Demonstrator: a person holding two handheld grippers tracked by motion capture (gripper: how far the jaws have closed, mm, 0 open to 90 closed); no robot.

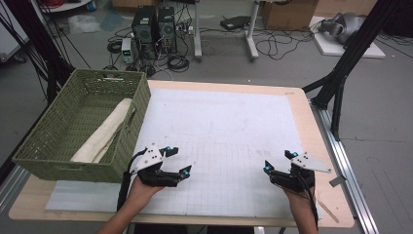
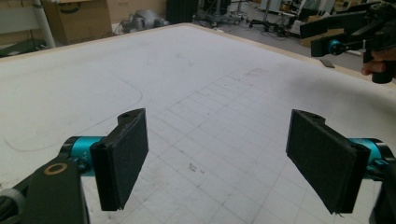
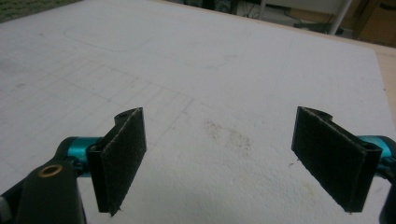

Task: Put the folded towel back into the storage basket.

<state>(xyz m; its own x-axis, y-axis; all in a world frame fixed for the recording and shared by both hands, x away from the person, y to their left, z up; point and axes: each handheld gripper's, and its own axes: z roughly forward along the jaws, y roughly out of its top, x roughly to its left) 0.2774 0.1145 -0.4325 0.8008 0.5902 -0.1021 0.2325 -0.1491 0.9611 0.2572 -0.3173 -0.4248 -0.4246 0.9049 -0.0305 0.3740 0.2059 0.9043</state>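
My left gripper (image 1: pixel 177 161) hovers low over the near left of the white gridded mat (image 1: pixel 219 131), open, nothing between its jaws. In the left gripper view that gripper (image 2: pixel 217 156) shows two black pads spread wide over bare mat. My right gripper (image 1: pixel 279 162) is at the near right of the mat, also open and empty. The right gripper view has it (image 3: pixel 219 161) spread wide above the mat (image 3: pixel 224 93). A green woven basket (image 1: pixel 58 146) stands at the table's left with a rolled cream cloth (image 1: pixel 104 131) lying inside.
The wooden table edge (image 1: pixel 321 146) rims the mat on the right. The other hand's gripper (image 2: pixel 355 35) appears at the far right of the left gripper view. Computer towers (image 1: pixel 153 24), cables and black frame legs (image 1: pixel 341 73) stand on the floor beyond the table.
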